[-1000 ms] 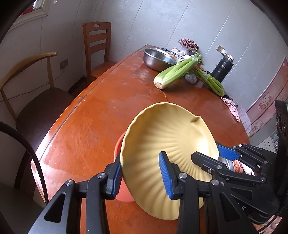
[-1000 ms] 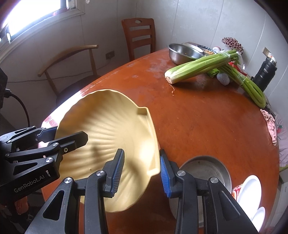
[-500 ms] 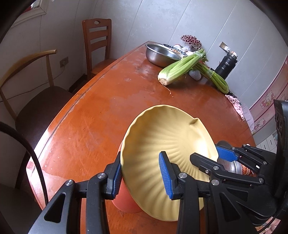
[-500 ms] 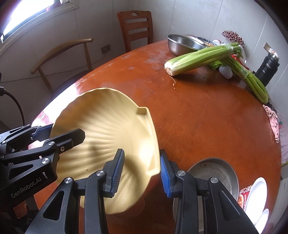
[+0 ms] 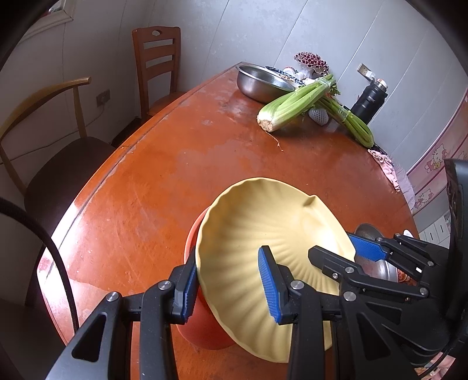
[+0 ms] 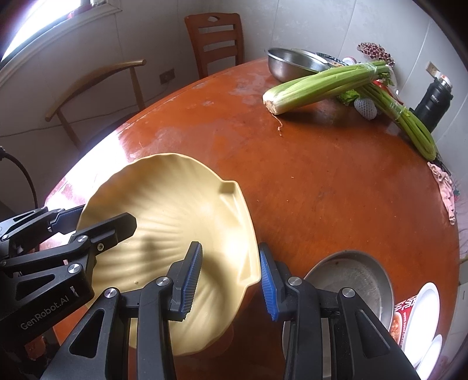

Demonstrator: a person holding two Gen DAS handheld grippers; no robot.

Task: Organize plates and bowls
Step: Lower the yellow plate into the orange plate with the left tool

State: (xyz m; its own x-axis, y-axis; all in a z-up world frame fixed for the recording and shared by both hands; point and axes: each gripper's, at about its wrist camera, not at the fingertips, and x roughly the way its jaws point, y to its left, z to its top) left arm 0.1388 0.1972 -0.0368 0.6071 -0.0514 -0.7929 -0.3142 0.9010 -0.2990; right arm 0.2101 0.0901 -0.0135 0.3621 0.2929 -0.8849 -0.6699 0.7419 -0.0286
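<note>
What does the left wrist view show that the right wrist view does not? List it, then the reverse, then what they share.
Only the left wrist view: the orange bowl under the plate, and pink cartoon wall trim.

Only the right wrist view: white plates at the table edge and a bright window.

Both: the ribbed yellow shell-shaped plate gripped by the left gripper and right gripper, celery, and a black flask.
</note>
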